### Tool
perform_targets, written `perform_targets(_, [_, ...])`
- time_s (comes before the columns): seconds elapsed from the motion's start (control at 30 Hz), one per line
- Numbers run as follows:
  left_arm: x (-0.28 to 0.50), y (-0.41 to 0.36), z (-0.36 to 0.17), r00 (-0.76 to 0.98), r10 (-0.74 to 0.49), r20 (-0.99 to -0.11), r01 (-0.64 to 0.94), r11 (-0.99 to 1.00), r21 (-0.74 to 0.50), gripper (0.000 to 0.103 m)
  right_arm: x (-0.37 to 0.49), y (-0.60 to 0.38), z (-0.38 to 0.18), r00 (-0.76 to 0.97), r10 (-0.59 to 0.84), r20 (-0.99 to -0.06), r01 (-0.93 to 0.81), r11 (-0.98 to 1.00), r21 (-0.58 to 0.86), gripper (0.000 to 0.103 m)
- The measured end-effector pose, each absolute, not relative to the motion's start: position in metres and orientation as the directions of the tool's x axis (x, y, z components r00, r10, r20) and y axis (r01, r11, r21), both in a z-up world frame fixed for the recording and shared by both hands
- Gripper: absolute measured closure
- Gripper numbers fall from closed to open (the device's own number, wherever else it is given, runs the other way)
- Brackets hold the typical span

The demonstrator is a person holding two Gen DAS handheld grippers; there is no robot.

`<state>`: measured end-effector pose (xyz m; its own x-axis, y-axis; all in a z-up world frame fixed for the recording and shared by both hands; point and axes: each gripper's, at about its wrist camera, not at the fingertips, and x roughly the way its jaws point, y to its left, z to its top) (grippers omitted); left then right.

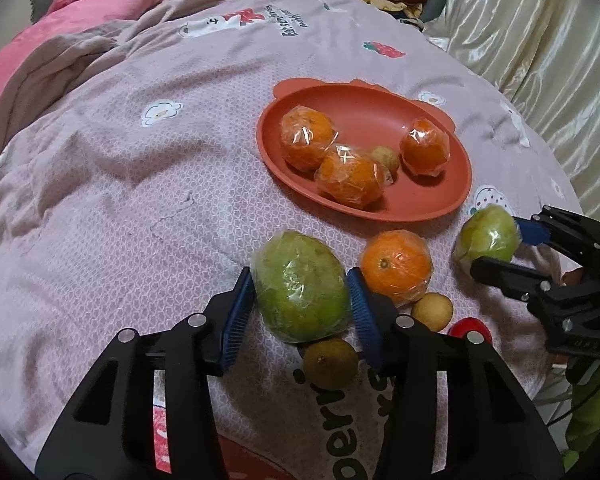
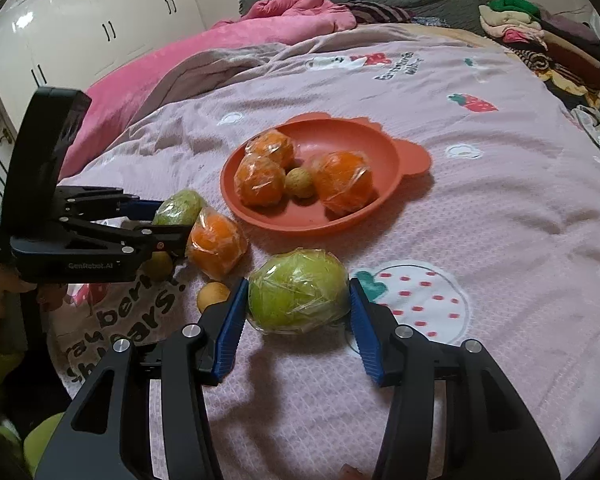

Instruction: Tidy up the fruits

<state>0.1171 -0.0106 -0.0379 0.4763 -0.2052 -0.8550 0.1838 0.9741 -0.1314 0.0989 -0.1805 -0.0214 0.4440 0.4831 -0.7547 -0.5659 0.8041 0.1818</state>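
Both black grippers with blue pads clamp green, plastic-wrapped fruits lying on the pink patterned bedspread: left gripper holds the larger green fruit, right gripper the other green fruit. Beyond sits an orange oval plate carrying three wrapped oranges.

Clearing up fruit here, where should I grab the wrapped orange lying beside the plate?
Probably from above, pinching the orange across its round middle, the widest part. The side facing the plate is clear; a green fruit and a small yellow fruit crowd the near sides.
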Motion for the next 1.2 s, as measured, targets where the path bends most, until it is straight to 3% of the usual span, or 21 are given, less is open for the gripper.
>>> perform_targets(0.53, [0.119,0.003,0.001,0.555,-0.234,-0.798,0.149,0.972,-0.182,0.065,0.106,-0.19,0.007,0.502,0.482,-0.718,-0.564,0.812,0.151,0.055])
perform_targets(1.2, [0.192,-0.027,0.018,0.527,-0.253,-0.811,0.212,0.964,-0.163,0.065,0.126,-0.177,0.011,0.505,0.496,-0.706,-0.592,0.795,0.135,0.055])
